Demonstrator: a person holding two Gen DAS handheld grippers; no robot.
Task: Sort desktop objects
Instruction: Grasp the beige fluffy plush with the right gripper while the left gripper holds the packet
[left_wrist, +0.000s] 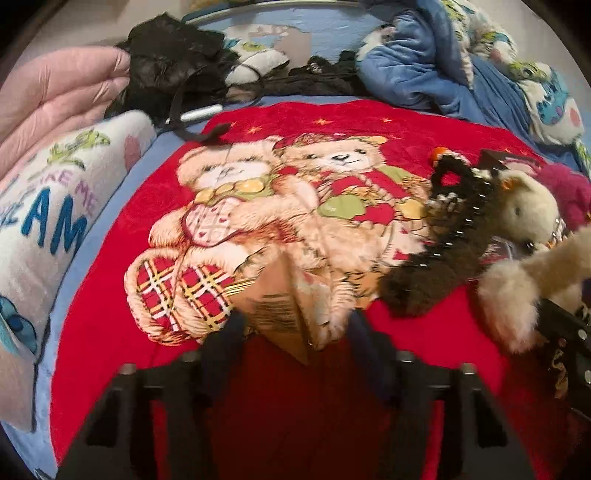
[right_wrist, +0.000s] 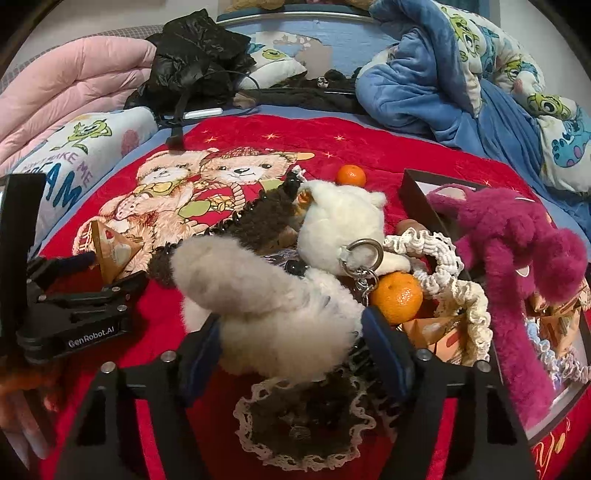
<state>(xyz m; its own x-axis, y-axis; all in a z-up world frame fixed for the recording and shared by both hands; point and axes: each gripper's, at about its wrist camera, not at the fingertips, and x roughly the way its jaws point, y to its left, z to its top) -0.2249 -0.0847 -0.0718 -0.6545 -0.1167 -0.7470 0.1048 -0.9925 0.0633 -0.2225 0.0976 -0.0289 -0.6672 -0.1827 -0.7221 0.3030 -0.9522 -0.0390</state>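
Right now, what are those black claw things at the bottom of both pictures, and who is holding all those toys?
Those are two grabbers, like big tweezers. A person holds one in each hand. Each has a camera looking along its two fingers, so every grabber takes its own picture. The left gripper pinches a tan paper packet. The right gripper squeezes a fluffy cream plush toy, and in its picture you can see the other grabber on the left. Everything lies on a red teddy-bear blanket: two oranges, a cream lacy scrunchie, and a purple-pink plush bear lying over a dark box.
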